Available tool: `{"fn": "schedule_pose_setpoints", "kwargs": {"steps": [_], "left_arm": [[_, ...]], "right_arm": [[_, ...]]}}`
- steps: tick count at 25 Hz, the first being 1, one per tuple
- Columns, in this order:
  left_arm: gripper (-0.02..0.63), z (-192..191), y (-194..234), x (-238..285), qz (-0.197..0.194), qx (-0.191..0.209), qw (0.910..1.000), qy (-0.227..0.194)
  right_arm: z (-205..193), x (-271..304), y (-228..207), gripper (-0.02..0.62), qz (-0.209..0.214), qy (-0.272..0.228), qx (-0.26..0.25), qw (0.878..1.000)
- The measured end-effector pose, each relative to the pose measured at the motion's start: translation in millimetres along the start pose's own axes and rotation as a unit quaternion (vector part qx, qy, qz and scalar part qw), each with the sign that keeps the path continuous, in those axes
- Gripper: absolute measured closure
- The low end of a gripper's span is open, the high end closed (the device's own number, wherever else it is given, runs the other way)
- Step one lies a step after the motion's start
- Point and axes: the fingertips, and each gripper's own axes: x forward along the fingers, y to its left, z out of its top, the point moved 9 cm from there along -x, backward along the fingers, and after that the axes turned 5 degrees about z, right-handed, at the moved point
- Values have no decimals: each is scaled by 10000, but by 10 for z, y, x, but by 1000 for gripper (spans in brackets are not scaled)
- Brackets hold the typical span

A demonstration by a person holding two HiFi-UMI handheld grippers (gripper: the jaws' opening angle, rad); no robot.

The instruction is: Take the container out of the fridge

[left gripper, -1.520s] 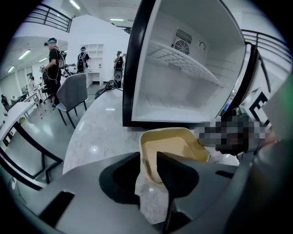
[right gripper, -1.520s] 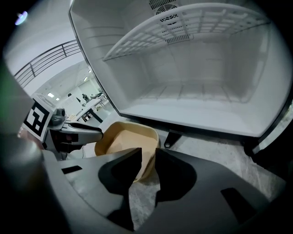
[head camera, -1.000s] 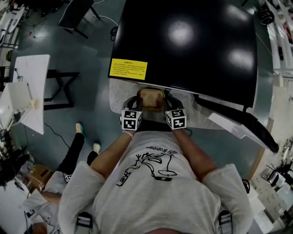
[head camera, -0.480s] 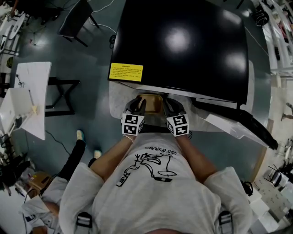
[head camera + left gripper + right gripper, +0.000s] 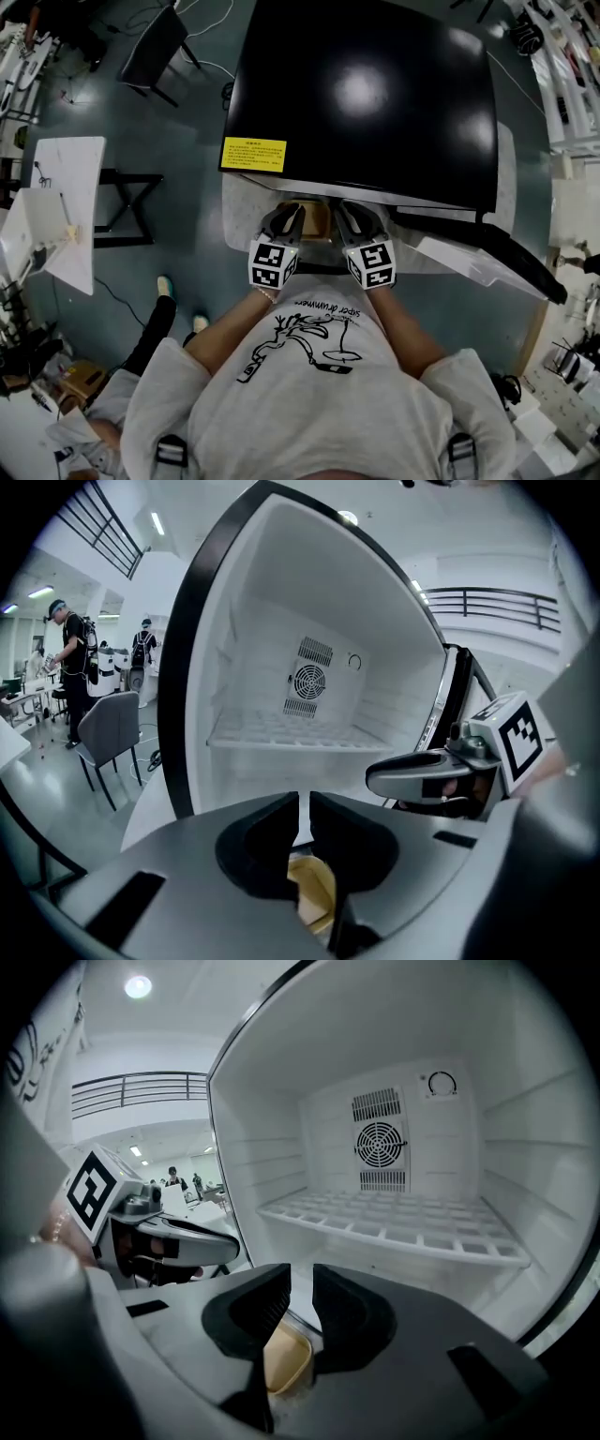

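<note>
between left gripper [image 5: 304, 810] and right gripper [image 5: 301, 1290], at the mouth of the open fridge [image 5: 366, 94], sits the tan container [image 5: 313, 219]. left jaws, narrow, are closing around its rim; right jaws grip the opposite rim.

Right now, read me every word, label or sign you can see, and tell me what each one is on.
"super drummer", as far as it can be made out: printed on the person's grey T-shirt, above a drawing.
Yellow label on top of the black fridge: several lines of print, too small to read.
Inside the fridge: no readable text.
</note>
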Motion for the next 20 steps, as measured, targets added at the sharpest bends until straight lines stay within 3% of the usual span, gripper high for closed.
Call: {"fn": "schedule_pose_setpoints", "kwargs": {"steps": [20], "left_arm": [[584, 732, -263, -277, -421, 237, 9946, -914]], "right_arm": [[598, -453, 91, 511, -20, -637, -187, 9978]]}}
